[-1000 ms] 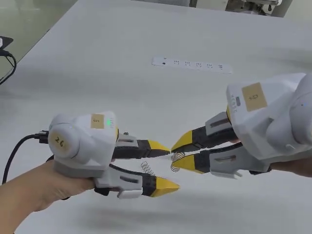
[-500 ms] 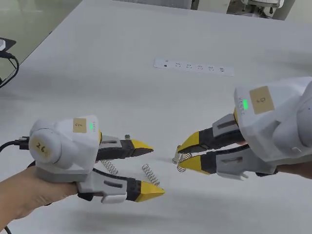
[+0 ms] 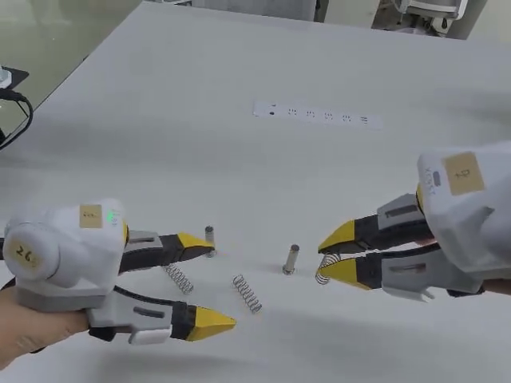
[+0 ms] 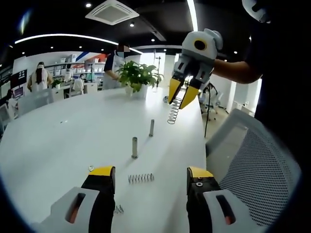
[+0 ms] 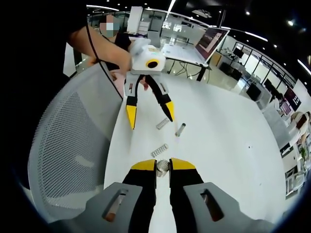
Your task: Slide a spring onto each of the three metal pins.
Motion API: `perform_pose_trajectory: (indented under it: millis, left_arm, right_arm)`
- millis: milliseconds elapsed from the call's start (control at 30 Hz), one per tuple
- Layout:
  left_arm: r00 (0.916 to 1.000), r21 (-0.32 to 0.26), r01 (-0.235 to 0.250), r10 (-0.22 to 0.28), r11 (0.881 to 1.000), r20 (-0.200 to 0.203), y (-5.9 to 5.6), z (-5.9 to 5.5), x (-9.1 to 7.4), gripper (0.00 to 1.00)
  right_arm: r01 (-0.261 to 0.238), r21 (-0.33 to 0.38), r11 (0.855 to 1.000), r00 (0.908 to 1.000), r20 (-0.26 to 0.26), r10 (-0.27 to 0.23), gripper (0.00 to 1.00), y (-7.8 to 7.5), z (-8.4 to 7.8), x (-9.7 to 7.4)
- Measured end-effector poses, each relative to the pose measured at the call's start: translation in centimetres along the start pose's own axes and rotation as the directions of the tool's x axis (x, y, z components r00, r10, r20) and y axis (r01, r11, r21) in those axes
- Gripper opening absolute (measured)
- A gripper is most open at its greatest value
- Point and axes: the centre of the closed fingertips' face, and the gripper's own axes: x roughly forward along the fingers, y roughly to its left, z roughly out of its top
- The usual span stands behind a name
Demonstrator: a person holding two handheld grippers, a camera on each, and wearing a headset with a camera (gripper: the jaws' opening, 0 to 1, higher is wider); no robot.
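Cable (image 3: 19,116) curls at the 10 o'clock edge of the head view, past the rim of the pale worktop (image 3: 160,136). Your left tongs (image 3: 206,282) sit low at 8 o'clock, spread wide and gripping nothing. The left pin (image 3: 209,234) stands upright just beside their upper tip; you cannot tell whether the two touch. The left spring (image 3: 180,278) lies flat between the two open arms. The middle spring (image 3: 247,293) lies flat at 3 o'clock from it, just past the tips.

In the left gripper view a nearer pin (image 4: 134,147) and a farther pin (image 4: 151,127) stand upright on the worktop at 12 o'clock from your tips, one behind the other. Which of them match the head view's pins is unclear.

Back in the head view, the right pin (image 3: 291,259) stands upright at 2 o'clock from the middle spring, apart from it. The power strip (image 3: 317,114) lies well beyond, at 1 o'clock. Your right tongs (image 3: 334,254) sit at 4 o'clock, pressed together on the held spring (image 5: 163,166), which the right gripper view shows end-on between the yellow tips. In the head view that spring hangs from the tips at 3 o'clock from the right pin, near it but apart. The left gripper view shows it dangling clear above the worktop.
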Motion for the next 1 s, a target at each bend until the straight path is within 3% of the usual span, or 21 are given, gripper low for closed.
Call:
perform_pose_trajectory:
  millis: [200,567,1000]
  left_arm:
    - [0.9998,-0.009,-0.019,0.019,1.0,-0.008,0.3,-0.6,-0.4,0.55]
    - [0.9996,-0.032,-0.029,0.029,0.999,-0.003,0.0,-0.6,-1.0,0.56]
    - [0.9989,-0.051,-0.047,0.048,0.998,0.004,0.1,-0.7,-1.7,0.56]
  right_arm:
    - [0.028,0.024,0.999,0.9995,-0.013,-0.028,0.06,-0.4,-1.2,-0.8]
    - [0.099,0.073,0.992,0.9943,-0.046,-0.096,0.06,-1.8,-3.7,-2.9]
    - [0.194,0.159,0.968,0.98,-0.075,-0.184,0.06,-4.0,-6.8,-4.9]
